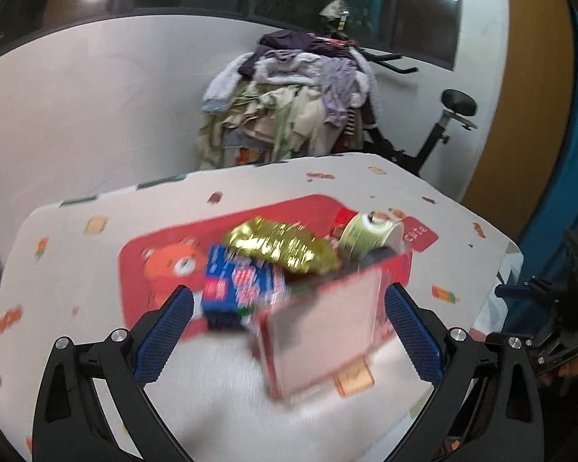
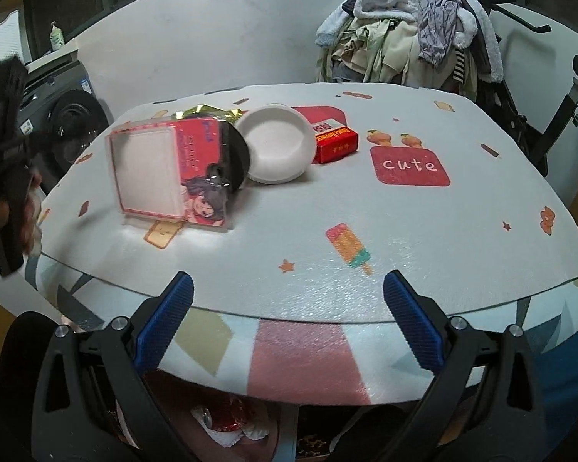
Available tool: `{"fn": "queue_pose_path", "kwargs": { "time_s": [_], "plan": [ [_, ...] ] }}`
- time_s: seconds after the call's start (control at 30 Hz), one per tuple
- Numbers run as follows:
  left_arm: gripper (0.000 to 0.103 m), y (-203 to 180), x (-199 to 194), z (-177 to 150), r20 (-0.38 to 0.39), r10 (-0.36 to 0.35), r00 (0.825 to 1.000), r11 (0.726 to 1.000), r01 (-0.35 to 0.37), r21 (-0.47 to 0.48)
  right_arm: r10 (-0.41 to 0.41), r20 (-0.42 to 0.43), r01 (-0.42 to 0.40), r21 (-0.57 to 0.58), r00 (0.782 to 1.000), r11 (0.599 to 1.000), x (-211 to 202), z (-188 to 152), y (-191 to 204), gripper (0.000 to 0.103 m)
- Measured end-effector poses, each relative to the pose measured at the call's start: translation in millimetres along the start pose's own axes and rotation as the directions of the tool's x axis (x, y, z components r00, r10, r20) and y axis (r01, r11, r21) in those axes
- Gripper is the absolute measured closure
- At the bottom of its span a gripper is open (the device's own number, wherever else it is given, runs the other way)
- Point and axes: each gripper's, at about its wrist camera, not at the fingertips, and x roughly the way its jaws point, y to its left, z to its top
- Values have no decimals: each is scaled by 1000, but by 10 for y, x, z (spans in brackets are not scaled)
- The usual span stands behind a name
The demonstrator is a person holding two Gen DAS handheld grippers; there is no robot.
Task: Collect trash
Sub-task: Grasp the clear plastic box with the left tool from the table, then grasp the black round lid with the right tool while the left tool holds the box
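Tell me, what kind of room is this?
Probably a laundry or spare room at home: a washing machine, a heap of clothes piled on an exercise bike, and a table with a cartoon cloth.

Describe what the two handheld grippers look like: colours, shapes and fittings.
Both match. The left gripper and right gripper each have two black, curved, cut-out arms with round silver bolts at the joints. Their fingers carry blue pads with a ribbed, textured face. No cables, markings or sleeves can be made out.
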Motion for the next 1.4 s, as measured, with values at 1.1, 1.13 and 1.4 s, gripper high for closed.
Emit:
{"fn": "queue_pose_path", "kwargs": {
  "time_s": [1.1, 1.13, 1.4],
  "plan": [
    [87, -441, -137, -222, -43, -332, 942, 942, 329, -59, 14, 4, -14, 32, 1000, 999, 65, 64, -183, 6],
    [87, -401, -231, -214, -12, -335, 942, 939, 333, -88, 18, 5, -18, 30, 1000, 999, 68, 65, -175, 6],
    [87, -156, -1045, -190, 152, -291, 945, 934, 315, -170, 53, -13, -53, -9, 999, 999, 156, 115, -26, 6]
  ]
}}
